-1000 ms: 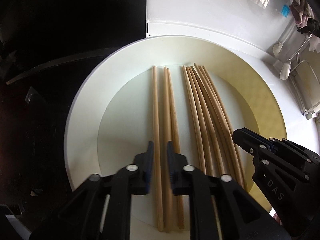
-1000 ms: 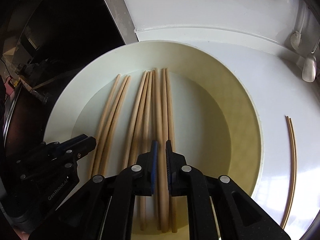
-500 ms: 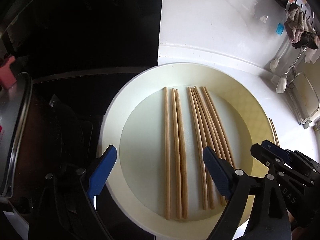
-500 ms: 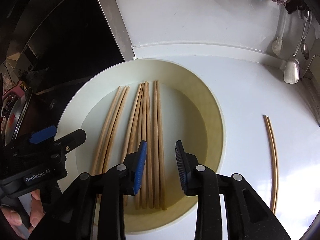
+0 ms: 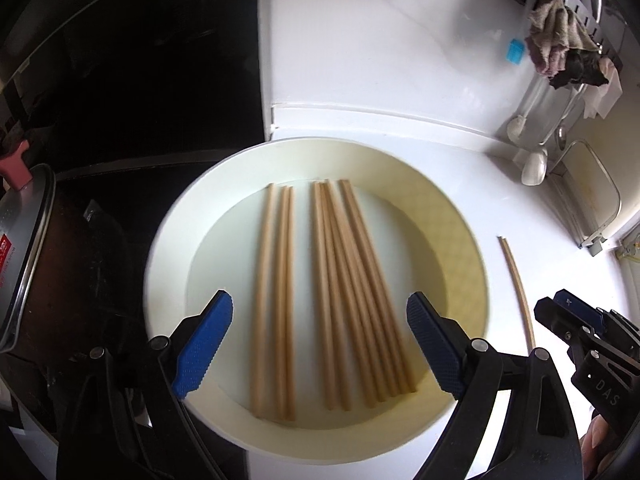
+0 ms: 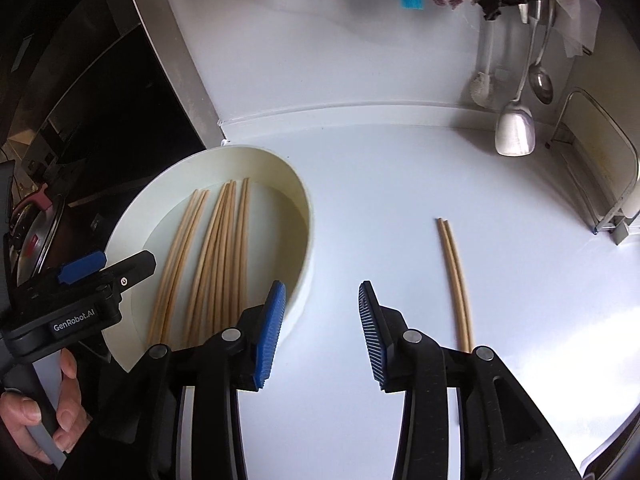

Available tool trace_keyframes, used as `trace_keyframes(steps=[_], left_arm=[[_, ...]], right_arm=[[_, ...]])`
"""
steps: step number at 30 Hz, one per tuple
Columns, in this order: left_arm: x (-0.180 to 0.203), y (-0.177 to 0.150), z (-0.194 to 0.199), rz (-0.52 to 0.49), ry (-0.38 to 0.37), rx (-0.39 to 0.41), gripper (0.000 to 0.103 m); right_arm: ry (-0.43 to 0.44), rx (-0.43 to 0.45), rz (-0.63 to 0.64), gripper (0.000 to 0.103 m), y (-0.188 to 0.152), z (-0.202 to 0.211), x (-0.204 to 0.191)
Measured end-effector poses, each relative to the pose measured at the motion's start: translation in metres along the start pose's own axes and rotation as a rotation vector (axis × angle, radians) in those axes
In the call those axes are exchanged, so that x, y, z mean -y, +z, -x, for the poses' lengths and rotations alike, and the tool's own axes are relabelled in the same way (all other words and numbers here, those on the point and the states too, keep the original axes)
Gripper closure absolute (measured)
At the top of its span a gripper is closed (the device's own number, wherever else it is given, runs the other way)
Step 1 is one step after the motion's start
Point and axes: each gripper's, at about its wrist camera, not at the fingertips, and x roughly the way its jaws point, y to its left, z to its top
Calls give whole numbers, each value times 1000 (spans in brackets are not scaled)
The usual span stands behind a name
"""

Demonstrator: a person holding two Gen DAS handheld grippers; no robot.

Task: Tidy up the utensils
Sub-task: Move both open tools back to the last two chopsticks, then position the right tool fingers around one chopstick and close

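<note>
Several wooden chopsticks (image 5: 332, 292) lie side by side in a round cream plate (image 5: 460, 240) on the white counter; they show in the right wrist view too (image 6: 216, 256), in the plate (image 6: 304, 216). A separate pair of chopsticks (image 6: 456, 276) lies on the counter right of the plate, also seen in the left wrist view (image 5: 518, 284). My left gripper (image 5: 320, 344) is open and empty above the plate's near side. My right gripper (image 6: 322, 332) is open and empty over the counter, between the plate and the loose pair.
A dark stove area with a metal pot lid (image 5: 24, 256) lies left of the plate. Ladles (image 6: 516, 128), a brush and cloths (image 5: 560, 44) hang at the back right wall. A metal rack (image 6: 600, 168) stands at the right edge.
Both grippers have opened and pulled back from the chopsticks in the plate. The right gripper has swung right, off the plate and over the counter. The left has opened wide.
</note>
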Motion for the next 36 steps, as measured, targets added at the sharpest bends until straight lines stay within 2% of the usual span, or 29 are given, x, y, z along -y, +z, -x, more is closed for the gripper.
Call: trace_keyframes(steps=[9,13,17,22,24,29,32,36], left_arm=[[86,-22,16,26,5,26,15],[127,-42,15,24,27,31,15],[155,-62,12,27,4,41,15],[174,-76,4,-25,40,73,12],[176,-79,2,-48,38,103,11],[176,-71,-2,-73,57,184,10],[171,-72,-7,-49,25,183,8],[171,-76,-17,-54,35,148,8]], right_arm=[[-4,1,18,60,-21,17,95],[-10,-7,36,59,-42,12,137],[-45,-26,67,59,-61,0,166],[-56,-23,70,59,-78,-7,175],[-71,1,79,54,-81,-12,173],[-78,32,47,54,-83,-30,168],[-82,43,53,54,-82,-38,162],[-80,37,52,54,-86,-49,157]])
